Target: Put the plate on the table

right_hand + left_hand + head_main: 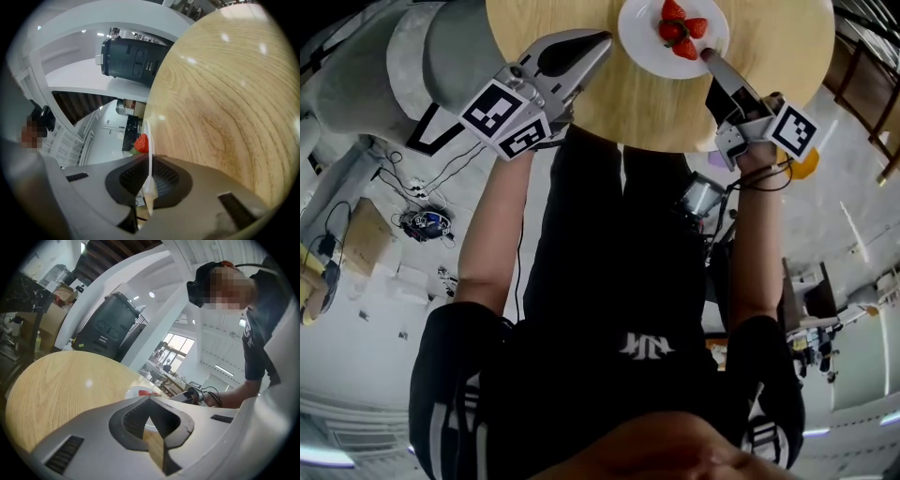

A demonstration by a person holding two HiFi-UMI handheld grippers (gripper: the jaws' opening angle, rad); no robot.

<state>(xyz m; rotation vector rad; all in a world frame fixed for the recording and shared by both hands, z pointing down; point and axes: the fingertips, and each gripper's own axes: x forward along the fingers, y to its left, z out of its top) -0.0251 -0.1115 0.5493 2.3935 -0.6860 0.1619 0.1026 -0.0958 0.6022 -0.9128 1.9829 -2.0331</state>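
White plate (639,39) with a few strawberries (682,32) sits over the far part of a round wooden table (628,103), near the person's right side. The right gripper (708,54) is clamped on the rim nearest the person. In the right gripper view the plate (149,138) shows edge-on as a thin white line pinched between the two dark pads, with one strawberry (142,143) just behind it and the table's grain (220,103) filling the side beyond. The plate lies flat to the tabletop and very close to it; whether it rests on the wood or hangs just above I cannot tell. The left gripper (602,39) hovers over the table's near edge, well apart from the plate, its jaws closed tip to tip with nothing between them. In its own view only bare wood (65,385) shows through the gap behind the tips, and the plate (136,393) lies beyond. A dark machine (112,326) stands past the table.
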